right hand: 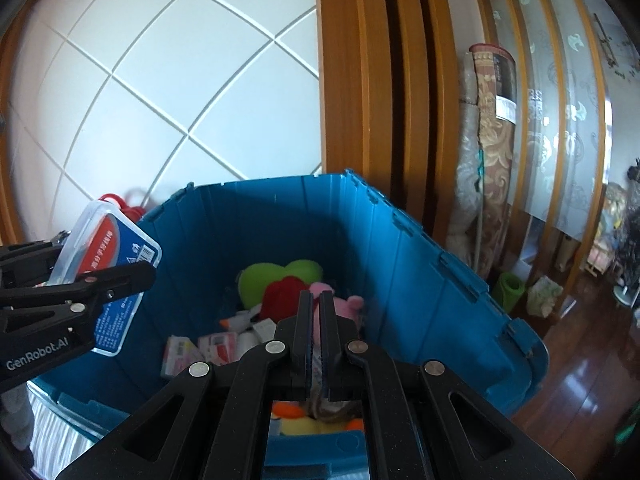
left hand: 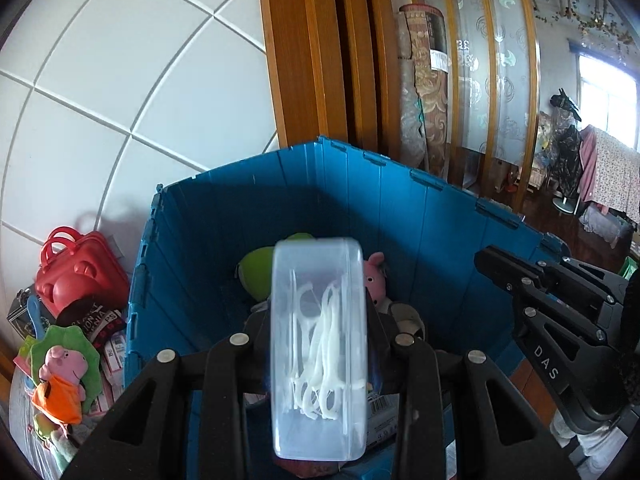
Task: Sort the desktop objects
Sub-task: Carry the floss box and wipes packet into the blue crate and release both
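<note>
My left gripper (left hand: 318,320) is shut on a clear plastic box of white floss picks (left hand: 320,380), held upright above the open blue bin (left hand: 400,216). In the right wrist view the same box (right hand: 116,240) shows its red and blue label at the left, clamped in the left gripper (right hand: 108,258) over the bin's left wall. My right gripper (right hand: 316,320) is shut with nothing between its pads and points into the blue bin (right hand: 260,224). It also shows at the right of the left wrist view as the right gripper (left hand: 482,258), over the bin's right rim.
The bin holds a green plush (right hand: 276,276), a red plush (right hand: 284,292), a pink plush (right hand: 344,304) and small packets (right hand: 216,348). Left of the bin lie a red bag (left hand: 76,268) and a pig toy (left hand: 60,380). A tiled wall, a wooden door frame (right hand: 360,100) and a rolled rug (left hand: 424,80) stand behind.
</note>
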The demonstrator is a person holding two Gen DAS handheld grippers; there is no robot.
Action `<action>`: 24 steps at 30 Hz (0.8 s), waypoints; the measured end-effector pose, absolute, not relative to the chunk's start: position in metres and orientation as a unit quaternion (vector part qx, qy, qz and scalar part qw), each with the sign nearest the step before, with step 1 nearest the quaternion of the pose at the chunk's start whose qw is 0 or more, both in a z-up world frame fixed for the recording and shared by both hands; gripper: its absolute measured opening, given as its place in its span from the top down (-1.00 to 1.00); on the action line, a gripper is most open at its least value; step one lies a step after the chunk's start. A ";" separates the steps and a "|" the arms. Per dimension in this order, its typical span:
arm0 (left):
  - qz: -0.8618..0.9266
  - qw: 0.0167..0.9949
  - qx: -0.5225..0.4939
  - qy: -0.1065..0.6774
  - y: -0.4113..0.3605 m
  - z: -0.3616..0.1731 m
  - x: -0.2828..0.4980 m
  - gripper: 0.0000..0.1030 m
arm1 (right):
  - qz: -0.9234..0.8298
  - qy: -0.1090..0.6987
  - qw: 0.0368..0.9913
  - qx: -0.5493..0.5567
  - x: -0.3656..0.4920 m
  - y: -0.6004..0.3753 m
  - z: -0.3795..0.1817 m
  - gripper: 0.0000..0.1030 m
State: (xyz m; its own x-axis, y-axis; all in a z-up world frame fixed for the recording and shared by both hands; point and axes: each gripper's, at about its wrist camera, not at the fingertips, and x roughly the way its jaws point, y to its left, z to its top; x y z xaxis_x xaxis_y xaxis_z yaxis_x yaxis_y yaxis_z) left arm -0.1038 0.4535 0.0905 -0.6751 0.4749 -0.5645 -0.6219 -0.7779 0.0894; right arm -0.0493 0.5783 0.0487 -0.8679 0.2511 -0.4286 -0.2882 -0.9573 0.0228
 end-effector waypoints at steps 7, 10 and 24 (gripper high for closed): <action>0.911 0.294 -0.254 0.136 0.454 0.088 -0.101 -0.59 | 0.964 0.037 0.153 -0.216 -0.050 0.580 0.047 0.22; 0.913 0.294 -0.249 0.135 0.451 0.089 -0.101 -0.60 | 0.962 0.028 0.172 -0.211 -0.048 0.577 0.048 -0.47; 0.927 0.287 -0.220 0.099 0.415 0.098 -0.091 -0.61 | 0.964 -0.003 0.213 -0.157 -0.029 0.561 0.072 -1.00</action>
State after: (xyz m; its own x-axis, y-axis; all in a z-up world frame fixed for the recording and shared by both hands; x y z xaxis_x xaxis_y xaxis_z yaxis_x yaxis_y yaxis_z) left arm -0.0912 0.4145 0.0984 -0.7378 0.4892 -0.4652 -0.5766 -0.8150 0.0574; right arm -0.0291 0.5610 0.0724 -0.8598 0.4120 -0.3017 -0.4098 -0.9092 -0.0735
